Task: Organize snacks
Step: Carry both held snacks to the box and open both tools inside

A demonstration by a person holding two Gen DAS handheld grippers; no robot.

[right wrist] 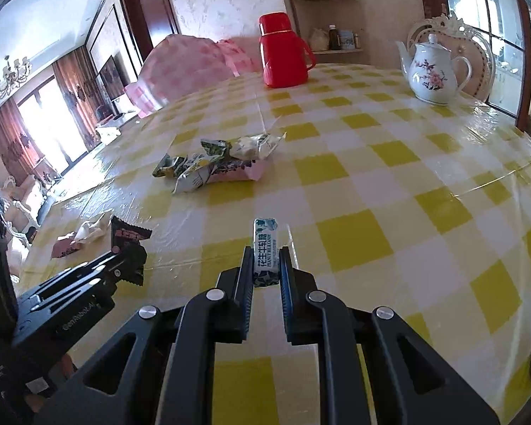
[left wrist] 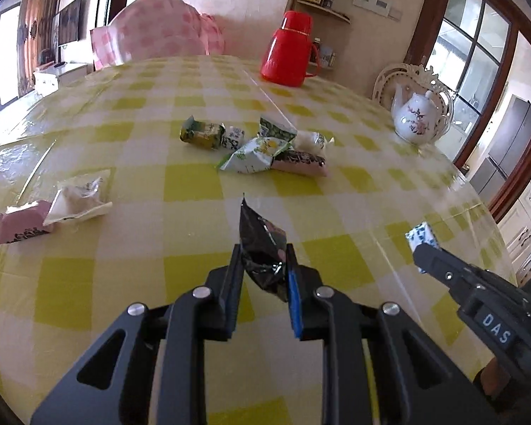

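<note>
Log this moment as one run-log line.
left gripper: shut on black snack packet | right gripper: shut on peanut milk candy | snack pile: mid-table | both lifted

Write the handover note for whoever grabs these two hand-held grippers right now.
Left hand-held gripper: shut on the black snack packet, held above the table.
Right hand-held gripper: shut on the peanut milk candy, also lifted.
Main snack pile sits mid-table; a smaller pair, the pink packet and clear packet, lies to the left.
Red thermos and teapot stand at the far edge.
Done: two snacks picked. Left: place both, then gather the rest; which group they belong with isn't evident.
</note>
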